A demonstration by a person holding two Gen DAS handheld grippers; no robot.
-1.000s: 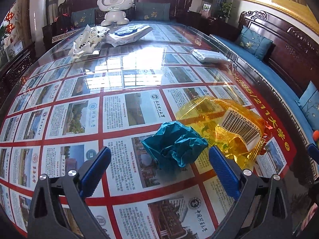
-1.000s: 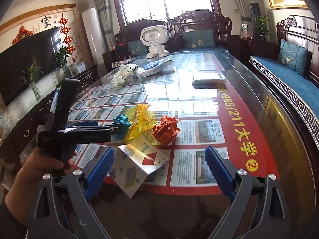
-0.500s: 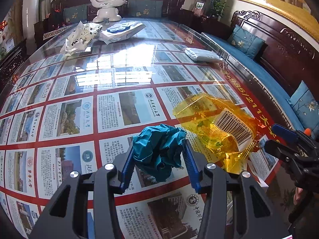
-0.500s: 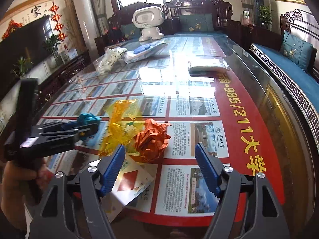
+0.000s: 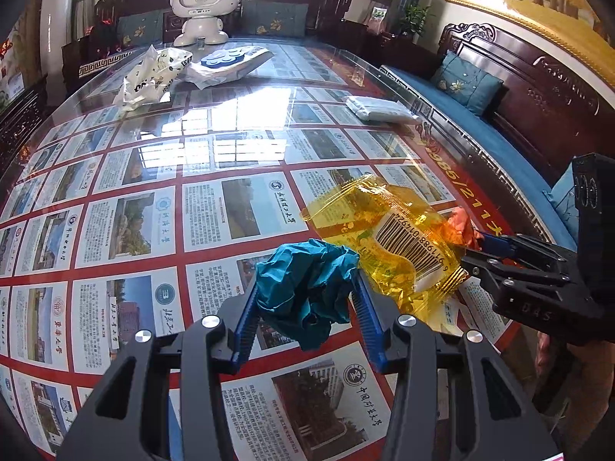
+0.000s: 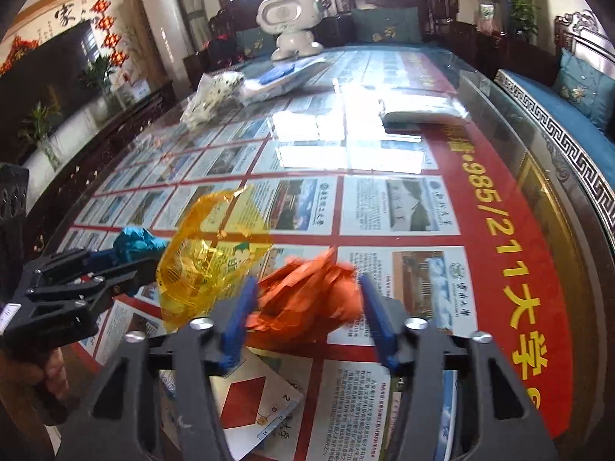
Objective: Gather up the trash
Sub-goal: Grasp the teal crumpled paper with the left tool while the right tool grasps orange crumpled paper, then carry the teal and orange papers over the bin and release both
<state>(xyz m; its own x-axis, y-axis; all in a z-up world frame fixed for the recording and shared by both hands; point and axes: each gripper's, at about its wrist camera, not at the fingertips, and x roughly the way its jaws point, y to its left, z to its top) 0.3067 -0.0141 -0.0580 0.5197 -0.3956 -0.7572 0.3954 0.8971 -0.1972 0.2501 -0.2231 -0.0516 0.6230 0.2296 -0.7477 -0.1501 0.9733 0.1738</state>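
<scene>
Two crumpled paper wads lay on the glass-topped table (image 5: 238, 142), each caught between a pair of blue pads. The teal paper wad (image 5: 307, 288) sat near the front of the table in the left wrist view, a rumpled lump with no clear long axis, its loose lower flap hanging toward the camera. Just to its right, touching it, lay the yellow cellophane wrapper (image 5: 388, 238), its long axis running from the far left to the near right, barcode face up. Beyond the wrapper's right end sat the orange paper wad (image 6: 307, 296), a ragged lump slightly wider than tall, blurred in the right wrist view.

The left gripper (image 5: 307, 299) stood partly closed, its pads pressing both sides of the teal wad; its jaws had just been closing on it. The right gripper (image 6: 303, 303) had likewise just been closing its jaws, with the orange wad between them; the pads lay against its two sides, pinching it. In the left wrist view that gripper's tips reached in from the right edge to the orange wad.

A printed card with a red diamond (image 6: 246, 399) lay on the table under the right gripper. Farther off lay a white crumpled bag (image 5: 153, 77), a white packet with a blue top (image 5: 230, 61) and a flat white pack (image 5: 380, 109), with a white toy robot (image 5: 203, 4) at the far end.
</scene>
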